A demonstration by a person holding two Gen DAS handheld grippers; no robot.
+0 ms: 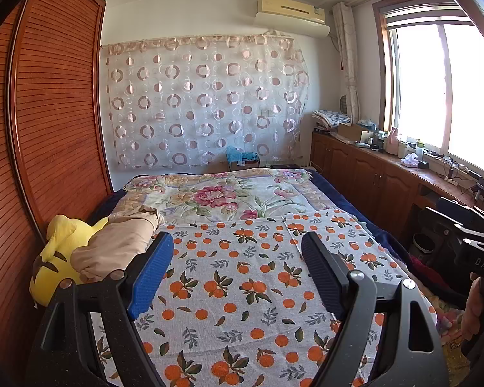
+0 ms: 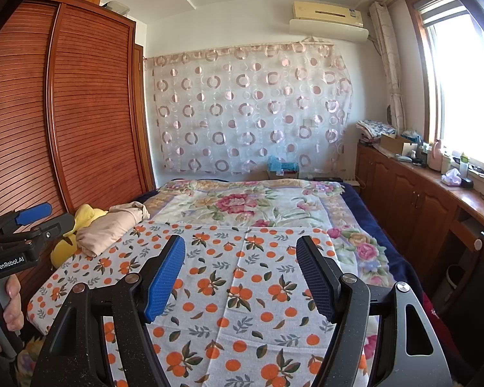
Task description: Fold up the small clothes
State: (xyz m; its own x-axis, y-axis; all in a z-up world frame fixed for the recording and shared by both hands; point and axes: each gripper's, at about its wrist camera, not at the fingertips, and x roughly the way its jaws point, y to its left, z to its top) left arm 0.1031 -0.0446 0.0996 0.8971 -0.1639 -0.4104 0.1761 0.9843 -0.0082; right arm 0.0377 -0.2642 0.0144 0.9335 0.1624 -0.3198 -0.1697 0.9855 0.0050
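Both grippers hang above the near end of the bed, and neither has anything between its pads. The left gripper stands wide, blue pads well apart, nothing but orange-print cloth showing through the gap. The right gripper is just as wide and just as bare, held a little to the right of its partner.

The task's thing, as best I can judge, is the beige garment, lying at the far left corner of the orange-print cloth, bunched and partly doubled over itself, its left side resting against a yellow plush toy. From the right wrist view the beige garment sits well left of that gripper. Is it a rough heap waiting to be spread, or a bundle set aside after folding? The lumpy outline fits either, and one look cannot settle it, so no call on the move to come.

The work surface is that flat orange-print cloth, laid smooth over a floral blanket that covers the far half of the bed. To the left runs a slatted wooden wardrobe; on the far wall hangs a sheer curtain with circles under an air conditioner. Along the right, low wooden cabinets with a cluttered top sit beneath a bright window.
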